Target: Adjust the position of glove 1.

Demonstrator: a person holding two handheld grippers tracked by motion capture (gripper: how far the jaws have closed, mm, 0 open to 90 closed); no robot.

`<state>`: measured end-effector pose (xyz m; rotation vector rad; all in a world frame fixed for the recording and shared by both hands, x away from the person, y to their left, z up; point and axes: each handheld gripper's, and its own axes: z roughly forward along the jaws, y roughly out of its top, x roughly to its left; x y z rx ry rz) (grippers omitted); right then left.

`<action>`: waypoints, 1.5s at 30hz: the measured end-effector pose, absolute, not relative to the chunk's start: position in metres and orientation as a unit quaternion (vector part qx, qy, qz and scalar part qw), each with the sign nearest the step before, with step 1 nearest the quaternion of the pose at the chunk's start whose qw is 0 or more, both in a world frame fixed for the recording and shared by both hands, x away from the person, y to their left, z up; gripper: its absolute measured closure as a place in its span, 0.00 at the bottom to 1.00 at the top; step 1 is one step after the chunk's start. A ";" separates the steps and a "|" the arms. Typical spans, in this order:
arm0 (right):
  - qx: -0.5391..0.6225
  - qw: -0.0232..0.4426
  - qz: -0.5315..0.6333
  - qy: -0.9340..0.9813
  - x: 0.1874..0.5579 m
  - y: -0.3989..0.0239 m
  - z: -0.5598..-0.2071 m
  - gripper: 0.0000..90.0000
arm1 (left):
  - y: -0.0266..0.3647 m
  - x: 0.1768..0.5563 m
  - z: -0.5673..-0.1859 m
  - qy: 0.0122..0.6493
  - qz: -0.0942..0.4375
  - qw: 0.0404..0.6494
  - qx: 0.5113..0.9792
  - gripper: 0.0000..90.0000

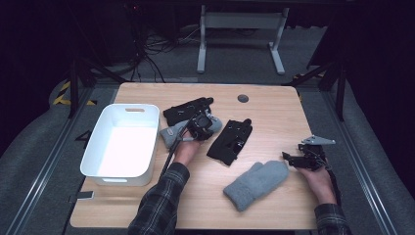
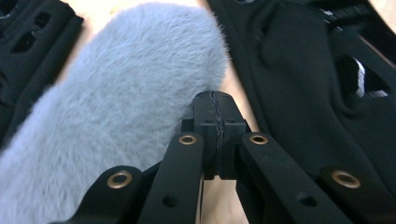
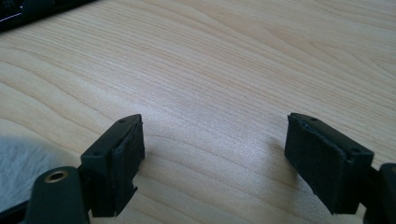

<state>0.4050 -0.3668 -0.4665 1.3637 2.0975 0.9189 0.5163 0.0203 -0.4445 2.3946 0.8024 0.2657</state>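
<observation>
**Beside the white bin, left jaws pressed together at the grey mitten**

Right of the white bin [image 1: 122, 142], the left gripper [image 1: 199, 125] sits over a grey mitten [image 1: 171, 133], and its own view shows the two pads [image 2: 208, 119] pressed flat together with nothing visible between them. The fuzzy grey mitten [image 2: 116, 107] lies just beside those closed tips, its nap brushing their side; whether any fibre is caught, I cannot tell. A black glove [image 2: 308, 79] lies on the other side of the tips, and another dark glove [image 2: 32, 42] edges in beyond the mitten.

From above, one black glove [image 1: 188, 110] lies just behind the gripper, farther from the person, and a second one [image 1: 230, 141] lies farther from the bin.

Well away from the bin, near the table's [image 1: 274, 107] far side edge, the right gripper [image 1: 293, 157] rests with its jaws spread wide over bare wood. A second grey mitten [image 1: 257, 183] lies just beside it, on its bin side; its fuzz [image 3: 18, 163] peeks into the corner of the right gripper view.
</observation>
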 end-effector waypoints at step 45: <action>0.498 0.235 0.335 0.764 0.405 -0.367 -0.466 0.23 | 0.032 0.520 -0.434 0.351 0.092 0.323 0.874 1.00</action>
